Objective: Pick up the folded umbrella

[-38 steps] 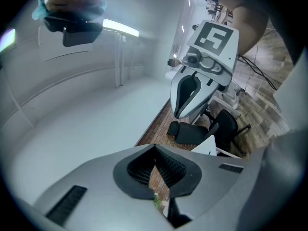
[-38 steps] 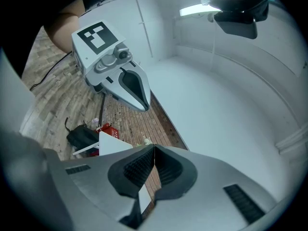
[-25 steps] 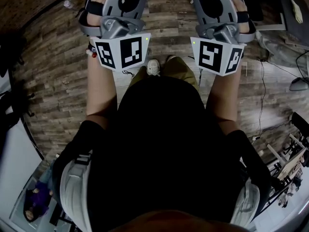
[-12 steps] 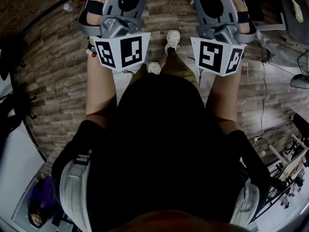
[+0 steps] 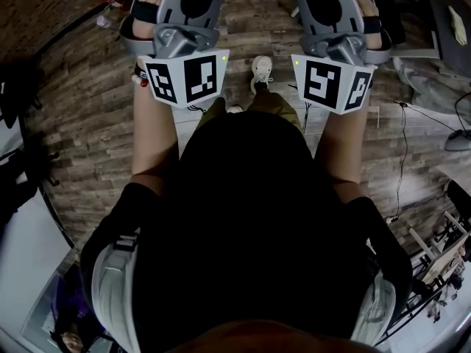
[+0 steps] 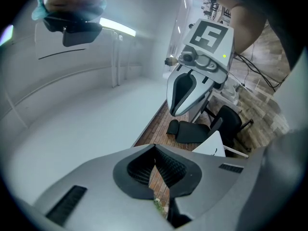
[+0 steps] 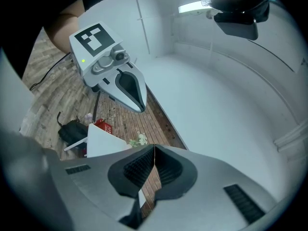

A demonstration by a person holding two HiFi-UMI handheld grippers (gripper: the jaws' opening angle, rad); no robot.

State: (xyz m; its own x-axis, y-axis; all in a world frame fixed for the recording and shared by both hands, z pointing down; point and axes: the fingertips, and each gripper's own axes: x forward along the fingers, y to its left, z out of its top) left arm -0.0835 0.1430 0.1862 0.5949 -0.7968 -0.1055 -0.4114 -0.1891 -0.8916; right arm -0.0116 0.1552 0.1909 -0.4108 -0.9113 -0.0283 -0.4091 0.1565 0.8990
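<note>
No folded umbrella shows in any view. I hold both grippers out in front of me, pointing roughly level toward a white wall. The left gripper (image 6: 155,160) is shut, its ribbed pads meeting with nothing between them. The right gripper (image 7: 154,153) is shut the same way and empty. From the head view only their bodies and marker cubes show, the left cube (image 5: 184,79) and the right cube (image 5: 331,83); the fingertips are cut off at the top edge. Each gripper view also catches the other gripper alongside.
A wood-plank floor (image 5: 88,123) runs under me, with my shoe (image 5: 261,68) stepping ahead. A white table (image 7: 103,141), a red box (image 7: 102,126), a black bag (image 7: 72,129) and a black office chair (image 6: 211,126) stand near the wall. Cables (image 5: 401,145) lie at right.
The floor has slid back beneath me as I walk forward, and one foot has stepped ahead. Both grippers keep their pose in front of my body and stay shut.
</note>
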